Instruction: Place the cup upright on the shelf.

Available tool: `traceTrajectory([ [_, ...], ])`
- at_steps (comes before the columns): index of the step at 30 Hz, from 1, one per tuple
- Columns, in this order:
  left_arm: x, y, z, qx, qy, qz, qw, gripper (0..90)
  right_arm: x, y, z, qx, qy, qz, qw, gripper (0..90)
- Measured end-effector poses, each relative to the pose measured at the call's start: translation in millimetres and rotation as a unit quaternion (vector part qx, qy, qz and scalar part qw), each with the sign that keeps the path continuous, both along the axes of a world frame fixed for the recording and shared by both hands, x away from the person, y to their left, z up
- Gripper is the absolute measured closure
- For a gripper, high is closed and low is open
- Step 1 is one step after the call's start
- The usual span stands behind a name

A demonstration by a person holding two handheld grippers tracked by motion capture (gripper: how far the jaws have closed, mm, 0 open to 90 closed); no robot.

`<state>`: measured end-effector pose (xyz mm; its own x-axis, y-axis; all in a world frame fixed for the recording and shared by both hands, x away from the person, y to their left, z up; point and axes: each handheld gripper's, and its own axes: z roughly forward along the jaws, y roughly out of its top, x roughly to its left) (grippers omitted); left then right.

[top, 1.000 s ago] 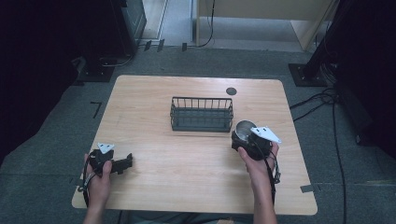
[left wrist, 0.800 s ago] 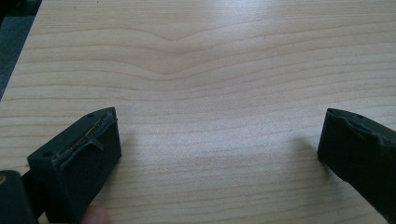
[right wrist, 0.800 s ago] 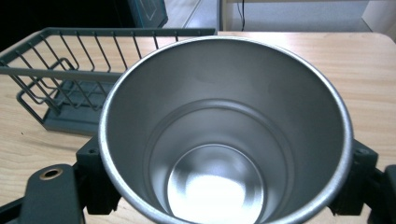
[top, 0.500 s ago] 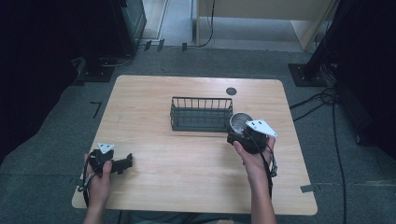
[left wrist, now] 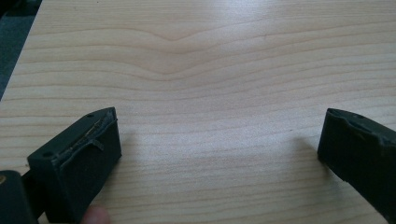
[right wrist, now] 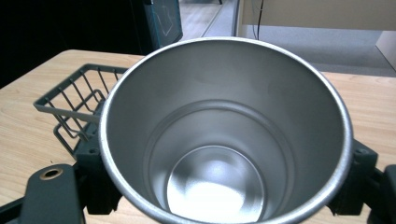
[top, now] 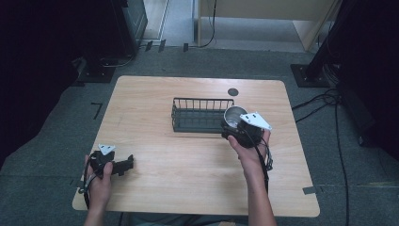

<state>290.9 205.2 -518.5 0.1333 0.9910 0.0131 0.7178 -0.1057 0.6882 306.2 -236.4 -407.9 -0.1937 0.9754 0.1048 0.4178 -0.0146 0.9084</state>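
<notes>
Right gripper view: right gripper (right wrist: 224, 200) jaws clamped on either side of a steel cup (right wrist: 224, 135), mouth open toward the camera, held above the table (top: 155, 94) at the right end of the wire basket (top: 200, 115). Left gripper (left wrist: 215, 154) jaws wide apart, nothing between them, low over bare wood at the near left. Risk: smooth round wall could slip or twist in the jaws; cup could clip the basket rim if lowered off-line. No readable labels or writing.
</notes>
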Motion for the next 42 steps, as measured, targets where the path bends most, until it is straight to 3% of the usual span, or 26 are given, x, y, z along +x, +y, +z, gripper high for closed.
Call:
traceTrajectory([
  [20,0.1,-0.2,-0.1,-0.001,-0.001,0.001,1.0000,0.0,27.0,25.2,20.3,-0.009,-0.015,0.022,0.9996,17.9],
  [42,0.1,-0.1,-0.1,-0.001,-0.001,0.000,1.0000,0.0,57.5,56.3,20.5,-0.018,-0.021,0.045,0.9986,17.9],
])
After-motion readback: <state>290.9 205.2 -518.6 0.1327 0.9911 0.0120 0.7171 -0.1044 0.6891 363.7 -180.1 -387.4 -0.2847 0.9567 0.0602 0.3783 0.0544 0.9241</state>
